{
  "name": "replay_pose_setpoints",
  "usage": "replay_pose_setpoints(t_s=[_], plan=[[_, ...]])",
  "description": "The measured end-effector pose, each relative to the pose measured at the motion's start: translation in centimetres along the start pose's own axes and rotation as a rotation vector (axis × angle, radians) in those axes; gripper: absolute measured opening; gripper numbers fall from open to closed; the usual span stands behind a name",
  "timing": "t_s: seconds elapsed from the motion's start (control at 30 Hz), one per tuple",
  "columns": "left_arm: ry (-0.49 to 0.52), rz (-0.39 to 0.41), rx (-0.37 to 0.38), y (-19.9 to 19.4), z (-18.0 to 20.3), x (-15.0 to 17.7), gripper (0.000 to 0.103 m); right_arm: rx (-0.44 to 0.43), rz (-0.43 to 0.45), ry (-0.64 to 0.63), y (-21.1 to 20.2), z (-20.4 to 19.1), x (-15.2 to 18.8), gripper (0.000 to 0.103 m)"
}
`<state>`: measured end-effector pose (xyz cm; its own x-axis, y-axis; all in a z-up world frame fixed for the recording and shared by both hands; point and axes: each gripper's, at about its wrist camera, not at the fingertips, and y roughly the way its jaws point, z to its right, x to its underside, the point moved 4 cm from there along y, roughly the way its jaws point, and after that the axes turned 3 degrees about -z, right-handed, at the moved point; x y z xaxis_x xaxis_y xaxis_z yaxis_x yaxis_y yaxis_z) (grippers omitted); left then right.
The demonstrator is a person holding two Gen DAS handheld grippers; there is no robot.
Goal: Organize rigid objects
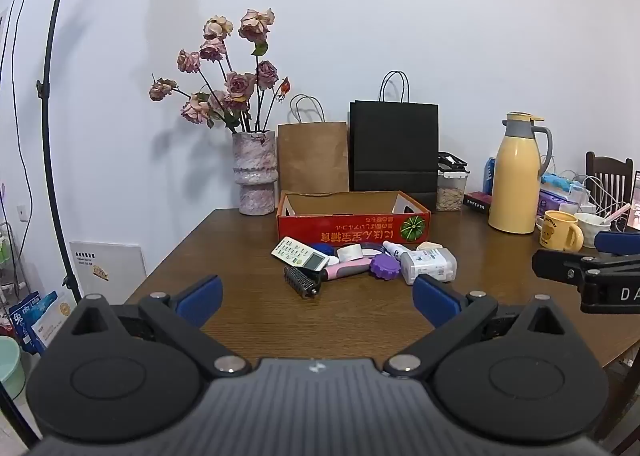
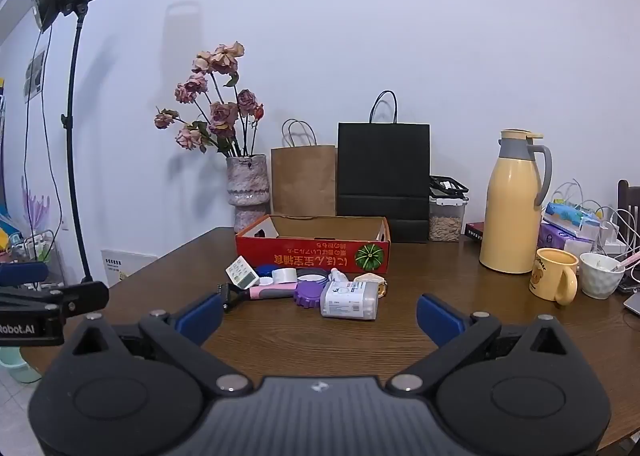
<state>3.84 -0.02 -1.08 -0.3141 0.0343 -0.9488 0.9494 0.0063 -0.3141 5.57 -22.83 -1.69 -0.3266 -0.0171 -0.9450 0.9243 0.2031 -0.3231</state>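
Both grippers hover over the near edge of the wooden counter (image 1: 248,320), the left gripper (image 1: 318,298) and the right gripper (image 2: 320,314) each with jaws spread wide and holding nothing, probably because no item is chosen yet. The things to sort lie in a tight pile just in front of the red box (image 1: 354,226), which is open cardboard and looks empty, so it seems the place for them. In the pile are a flat white remote (image 1: 300,254), a pink-handled brush (image 1: 320,276) with black metal teeth, a purple ridged lid (image 1: 385,267), a white tape roll (image 1: 350,253) and a clear plastic case (image 1: 429,266); something blue behind the remote is too hidden to name.
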Motion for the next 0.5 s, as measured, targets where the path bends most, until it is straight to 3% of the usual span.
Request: replay_pose_setpoints(t_s=[0.5], plan=[[-0.008, -0.022, 0.009, 0.37, 0.1, 0.75, 0.103, 0.005, -0.01, 0.001, 0.0, -0.02, 0.14, 0.103]])
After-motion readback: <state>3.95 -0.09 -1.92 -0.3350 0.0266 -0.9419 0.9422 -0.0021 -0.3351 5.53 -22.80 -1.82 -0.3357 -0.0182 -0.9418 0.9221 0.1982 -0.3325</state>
